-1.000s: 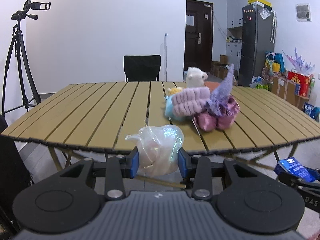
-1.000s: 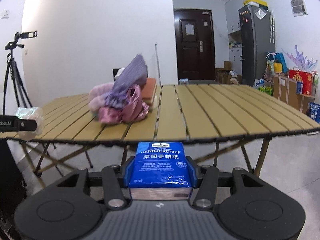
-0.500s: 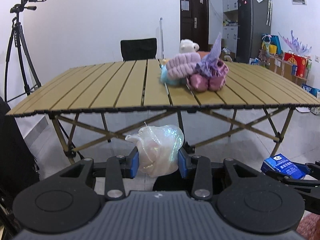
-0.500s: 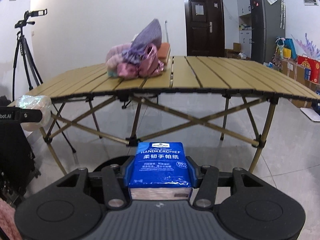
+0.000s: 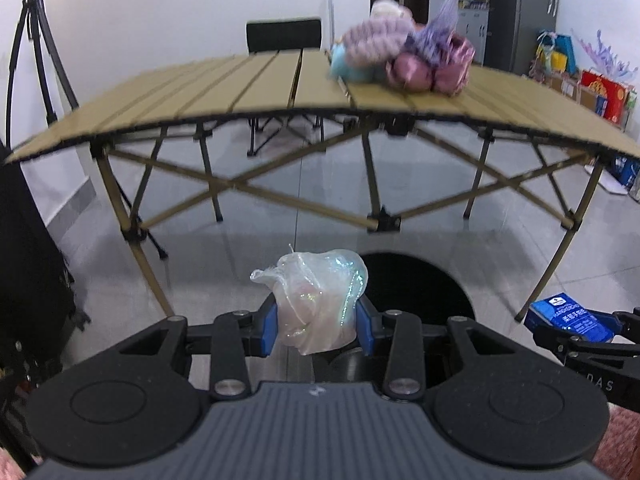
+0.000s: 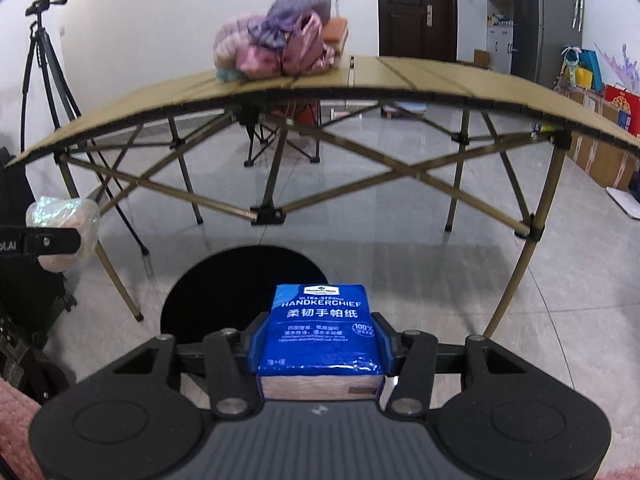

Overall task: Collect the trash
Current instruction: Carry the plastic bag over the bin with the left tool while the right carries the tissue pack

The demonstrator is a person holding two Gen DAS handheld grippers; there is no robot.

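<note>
Above a round black bin (image 5: 416, 284) on the floor: left hand-held gripper (image 5: 318, 326) pinching a crumpled plastic bag (image 5: 320, 300), right hand-held gripper (image 6: 320, 346) pinching a blue tissue pack (image 6: 320, 328).

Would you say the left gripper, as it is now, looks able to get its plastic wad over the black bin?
Probably yes: the left gripper holds the plastic wad just short of the black bin, with nothing between.

The left gripper (image 5: 316, 326) clamps a crumpled iridescent plastic wad (image 5: 316, 300) above a round black bin opening (image 5: 420, 292), before the slatted table (image 5: 260, 88).
</note>
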